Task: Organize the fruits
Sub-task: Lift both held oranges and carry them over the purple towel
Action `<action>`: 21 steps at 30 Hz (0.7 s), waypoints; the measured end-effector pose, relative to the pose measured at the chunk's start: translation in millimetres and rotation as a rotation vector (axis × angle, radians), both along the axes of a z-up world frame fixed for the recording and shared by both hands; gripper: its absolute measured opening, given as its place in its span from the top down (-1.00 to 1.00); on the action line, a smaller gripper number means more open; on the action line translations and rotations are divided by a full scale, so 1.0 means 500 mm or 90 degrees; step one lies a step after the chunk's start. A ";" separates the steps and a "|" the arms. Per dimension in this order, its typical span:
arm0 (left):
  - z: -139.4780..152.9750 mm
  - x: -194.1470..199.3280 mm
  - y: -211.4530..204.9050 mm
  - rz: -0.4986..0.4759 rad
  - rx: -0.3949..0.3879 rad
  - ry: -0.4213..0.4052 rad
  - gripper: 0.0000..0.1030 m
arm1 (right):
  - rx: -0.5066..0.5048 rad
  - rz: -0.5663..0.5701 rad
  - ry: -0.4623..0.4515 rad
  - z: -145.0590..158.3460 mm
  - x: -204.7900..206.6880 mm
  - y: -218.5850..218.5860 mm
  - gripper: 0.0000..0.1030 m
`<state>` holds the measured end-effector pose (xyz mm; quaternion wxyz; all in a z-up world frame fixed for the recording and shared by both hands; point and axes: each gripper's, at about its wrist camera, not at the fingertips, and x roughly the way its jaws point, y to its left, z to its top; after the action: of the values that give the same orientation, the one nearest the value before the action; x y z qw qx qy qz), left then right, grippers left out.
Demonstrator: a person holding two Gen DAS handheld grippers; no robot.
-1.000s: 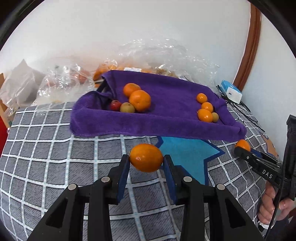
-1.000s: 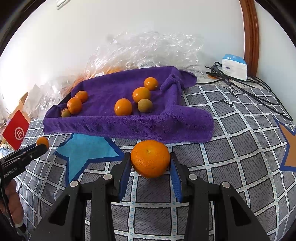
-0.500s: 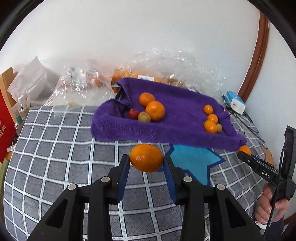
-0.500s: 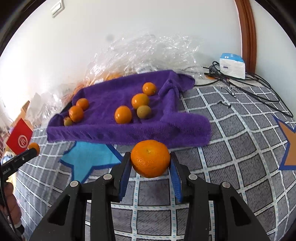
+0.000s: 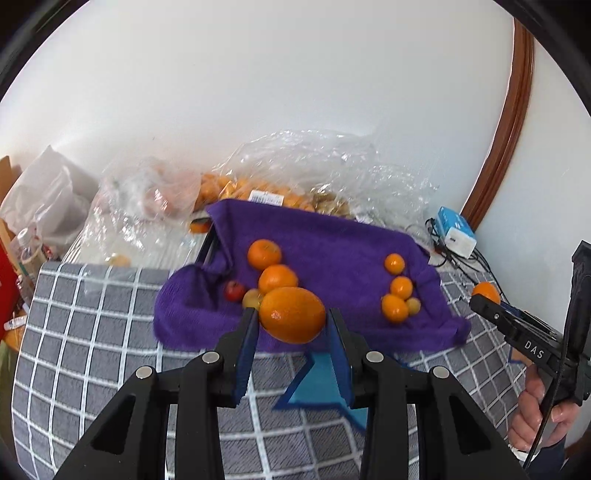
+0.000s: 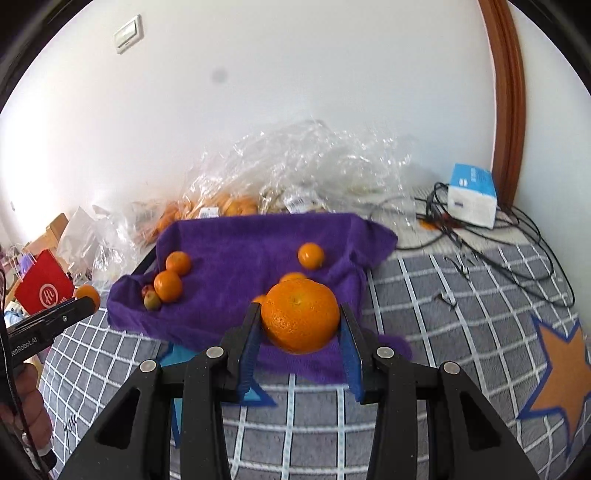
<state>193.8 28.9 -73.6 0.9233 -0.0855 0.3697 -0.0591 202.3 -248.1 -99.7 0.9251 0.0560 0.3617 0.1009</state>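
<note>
both claws, each gripping an orange, have risen.

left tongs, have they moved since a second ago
Yes. The left tongs have risen: their orange sat below the purple towel in view, now overlaps its front edge.

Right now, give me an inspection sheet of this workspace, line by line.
Surface: grey checked cover with star patches.
Job's things: purple towel holds loose oranges in two groups, plus a small red fruit.
Clutter: clear plastic bags with more fruit behind the towel; red paper bag; blue and white box.
Grippers: left gripper shut on an orange; right gripper shut on a larger orange; both clear of the cover.
Cables: black cables tangled beside the box.
Surroundings: white wall, brown wooden trim, wall switch.
</note>
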 end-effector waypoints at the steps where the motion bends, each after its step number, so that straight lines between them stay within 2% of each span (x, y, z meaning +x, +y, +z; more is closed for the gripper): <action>1: 0.003 0.008 -0.001 -0.001 0.000 -0.001 0.31 | -0.002 0.002 -0.001 0.004 0.005 0.003 0.22; 14: 0.042 0.097 0.052 0.022 0.014 -0.023 0.31 | -0.030 0.008 -0.024 0.048 0.116 0.027 0.22; 21: 0.034 0.140 0.081 0.034 0.002 -0.014 0.31 | -0.034 0.029 0.005 0.013 0.186 0.045 0.22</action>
<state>263.7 69.3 -56.7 0.9288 -0.0934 0.3570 -0.0346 295.2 -225.5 -93.2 0.9223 0.0237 0.3691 0.1120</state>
